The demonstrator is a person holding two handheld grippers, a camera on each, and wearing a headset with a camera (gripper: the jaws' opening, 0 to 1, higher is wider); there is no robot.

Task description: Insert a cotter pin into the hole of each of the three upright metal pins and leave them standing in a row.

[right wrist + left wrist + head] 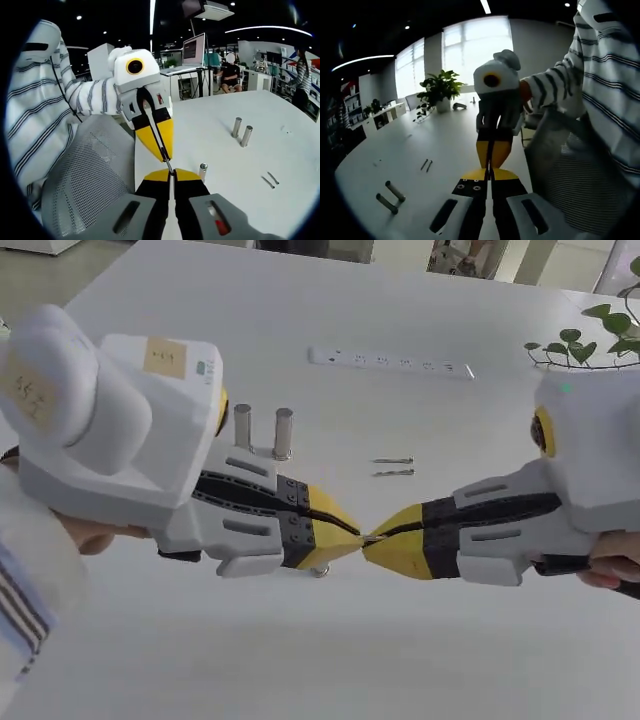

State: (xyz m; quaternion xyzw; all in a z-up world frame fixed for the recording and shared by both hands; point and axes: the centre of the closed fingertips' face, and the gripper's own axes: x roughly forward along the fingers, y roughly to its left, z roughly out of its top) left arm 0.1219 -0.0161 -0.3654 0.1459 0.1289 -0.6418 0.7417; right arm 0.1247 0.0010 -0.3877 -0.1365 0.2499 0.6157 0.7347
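Between closed hand-held grippers (352, 532) (384, 536), cotter pin (371, 537)

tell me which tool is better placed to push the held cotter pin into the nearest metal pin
Right, probably: the left tool and right tool both pinch the cotter pin tip to tip, but the near metal pin stands just beside the right tool's tips.

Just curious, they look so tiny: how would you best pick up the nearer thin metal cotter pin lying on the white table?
Probably from straight above, jaws closing across the middle of the nearer thin metal cotter pin. It lies flat, so only its long sides offer grip; the second cotter pin lies close behind, so pinch narrowly.
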